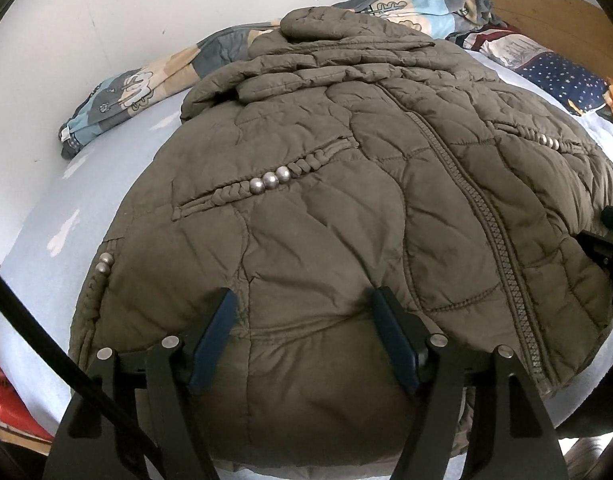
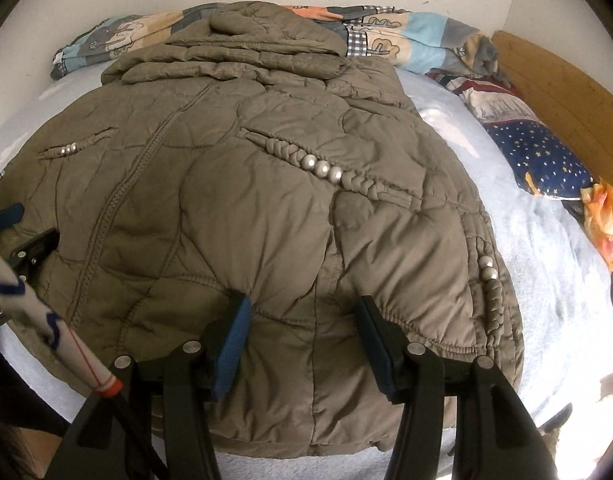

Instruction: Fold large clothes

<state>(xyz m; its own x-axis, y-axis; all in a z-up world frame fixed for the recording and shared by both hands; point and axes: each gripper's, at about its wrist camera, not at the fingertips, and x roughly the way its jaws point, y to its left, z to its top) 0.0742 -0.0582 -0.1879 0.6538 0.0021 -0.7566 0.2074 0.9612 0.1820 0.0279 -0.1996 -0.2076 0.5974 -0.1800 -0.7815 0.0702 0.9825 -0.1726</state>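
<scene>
Both grippers, left gripper (image 1: 304, 312) and right gripper (image 2: 302, 320), fingers spread, apparently press the olive quilted puffer jacket (image 1: 346, 184) near its hem; pinch both layers evenly before folding.

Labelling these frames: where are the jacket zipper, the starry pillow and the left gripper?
jacket zipper (image 1: 491, 216), left wrist view, mid-length of the teeth.
starry pillow (image 2: 546, 156), right wrist view, blue face.
left gripper (image 1: 304, 300), left wrist view, between fingertips.

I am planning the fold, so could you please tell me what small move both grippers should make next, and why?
Probably close both on the hem. The left gripper and right gripper stand open over the near edge of the olive quilted jacket, which lies zipped and flat on the bed, its padding bulging between the fingers, nothing yet pinched.
</scene>
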